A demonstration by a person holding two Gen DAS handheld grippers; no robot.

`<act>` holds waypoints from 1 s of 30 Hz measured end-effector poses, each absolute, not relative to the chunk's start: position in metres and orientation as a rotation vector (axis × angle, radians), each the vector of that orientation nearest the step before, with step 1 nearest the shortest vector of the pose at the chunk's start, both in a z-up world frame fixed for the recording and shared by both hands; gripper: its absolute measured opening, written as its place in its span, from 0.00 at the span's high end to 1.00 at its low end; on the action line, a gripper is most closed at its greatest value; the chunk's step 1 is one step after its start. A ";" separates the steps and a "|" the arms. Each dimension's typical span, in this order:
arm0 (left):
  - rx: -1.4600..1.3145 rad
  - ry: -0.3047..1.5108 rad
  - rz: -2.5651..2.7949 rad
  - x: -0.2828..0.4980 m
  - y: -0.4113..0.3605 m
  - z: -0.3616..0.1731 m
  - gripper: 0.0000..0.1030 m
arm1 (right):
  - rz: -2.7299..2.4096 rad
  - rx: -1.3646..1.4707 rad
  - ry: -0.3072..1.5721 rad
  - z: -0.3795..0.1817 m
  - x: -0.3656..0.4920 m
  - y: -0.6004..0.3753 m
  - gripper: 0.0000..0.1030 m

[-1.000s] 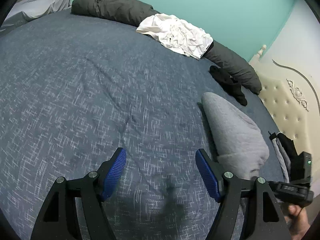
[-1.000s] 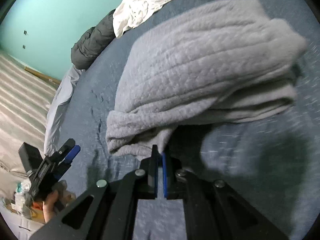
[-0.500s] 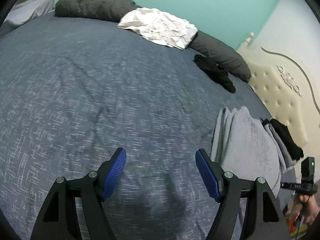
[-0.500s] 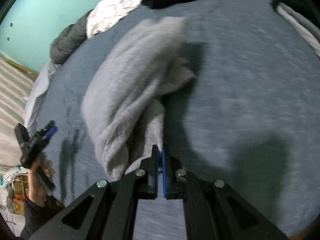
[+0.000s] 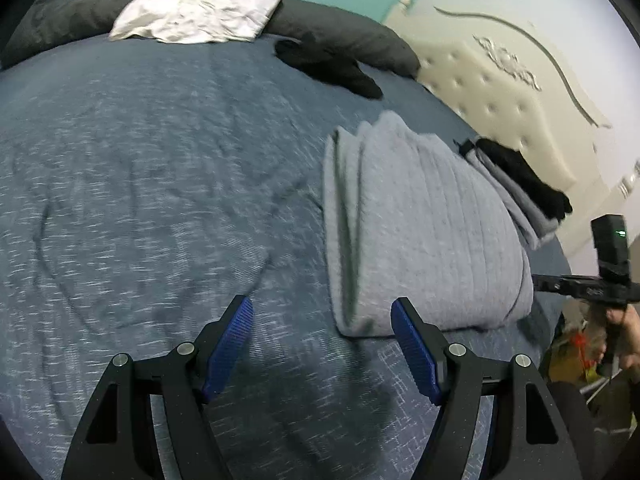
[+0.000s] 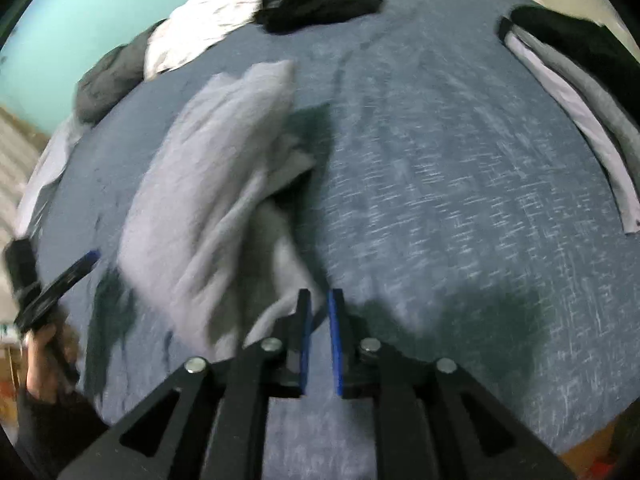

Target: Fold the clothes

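A folded grey garment (image 5: pixel 424 232) lies on the blue bedspread (image 5: pixel 160 184), just ahead and right of my left gripper (image 5: pixel 322 320), which is open and empty above the bed. In the right wrist view the same grey garment (image 6: pixel 216 168) lies ahead and to the left. My right gripper (image 6: pixel 319 308) has its jaws slightly apart, with a narrow gap and nothing between them; the garment's near corner lies just left of the fingers. The right gripper also shows in the left wrist view (image 5: pixel 600 284), held by a hand at the bed's right edge.
A stack of folded grey and black clothes (image 6: pixel 572 80) lies at the right near the cream headboard (image 5: pixel 500 92). A white garment (image 5: pixel 196 12), dark grey bedding (image 5: pixel 344 32) and a black garment (image 5: pixel 328 64) lie at the far edge by the teal wall.
My right gripper was shut on the grey garment's corner and dragged it toward the bed's right side; now its jaws have parted and let go. My left gripper swung right toward the garment.
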State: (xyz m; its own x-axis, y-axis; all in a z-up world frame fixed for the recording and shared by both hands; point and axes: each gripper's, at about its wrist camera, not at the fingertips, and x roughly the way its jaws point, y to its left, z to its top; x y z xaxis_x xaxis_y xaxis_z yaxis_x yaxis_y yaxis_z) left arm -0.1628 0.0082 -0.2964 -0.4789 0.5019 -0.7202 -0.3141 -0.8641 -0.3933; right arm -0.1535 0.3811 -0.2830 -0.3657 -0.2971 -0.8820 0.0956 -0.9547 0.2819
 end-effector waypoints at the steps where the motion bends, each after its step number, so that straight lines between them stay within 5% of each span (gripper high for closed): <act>1: -1.240 -0.273 2.332 -0.164 0.011 -0.298 0.27 | -2.380 1.596 -0.241 -0.282 -0.149 0.374 0.82; 6: -1.262 -0.243 2.301 -0.168 0.027 -0.304 0.27 | -2.321 1.580 -0.104 -0.282 -0.140 0.336 0.59; 12: -1.305 -0.201 2.260 -0.174 0.046 -0.319 0.27 | -2.303 1.631 0.110 -0.299 -0.142 0.313 0.58; 14: -1.299 -0.200 2.242 -0.175 0.051 -0.321 0.27 | -2.298 1.615 0.140 -0.303 -0.141 0.312 0.74; 15: -1.291 -0.196 2.234 -0.175 0.054 -0.322 0.35 | -2.296 1.607 0.151 -0.305 -0.140 0.313 0.78; 16: -1.282 -0.189 2.227 -0.175 0.056 -0.322 0.57 | -2.301 1.605 0.163 -0.305 -0.139 0.313 0.84; 19: -1.247 -0.124 2.236 -0.173 0.067 -0.317 0.83 | -2.301 1.593 0.193 -0.305 -0.137 0.314 0.89; 30: -1.221 -0.103 2.242 -0.177 0.071 -0.316 0.89 | -2.372 1.580 0.169 -0.297 -0.128 0.342 0.95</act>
